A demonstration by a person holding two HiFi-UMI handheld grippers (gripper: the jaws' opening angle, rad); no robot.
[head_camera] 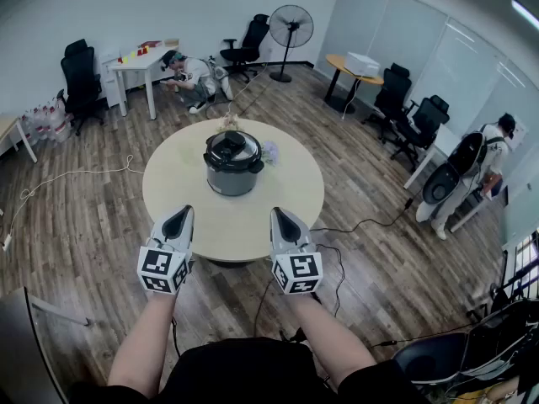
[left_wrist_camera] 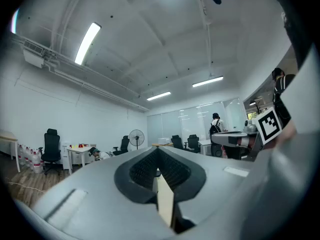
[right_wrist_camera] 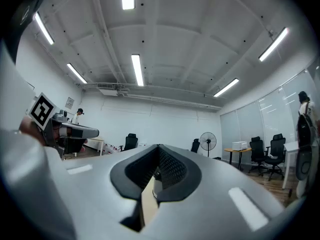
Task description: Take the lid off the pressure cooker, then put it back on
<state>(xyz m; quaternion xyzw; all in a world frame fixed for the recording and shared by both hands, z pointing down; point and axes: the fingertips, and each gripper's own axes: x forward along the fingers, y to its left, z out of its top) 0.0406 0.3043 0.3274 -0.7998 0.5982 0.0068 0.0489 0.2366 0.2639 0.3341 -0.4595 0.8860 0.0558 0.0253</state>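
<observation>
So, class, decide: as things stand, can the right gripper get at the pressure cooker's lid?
Probably yes. The table between the right gripper and the pressure cooker is bare, and the lid sits exposed on top. The shut fingers must open first.

No words, brand names or numbers can be read anywhere; the marker cubes (head_camera: 165, 269) carry only black-and-white square patterns.

standing fan (head_camera: 291, 28); office chairs (head_camera: 81, 74); white desk (head_camera: 139, 64)
</observation>
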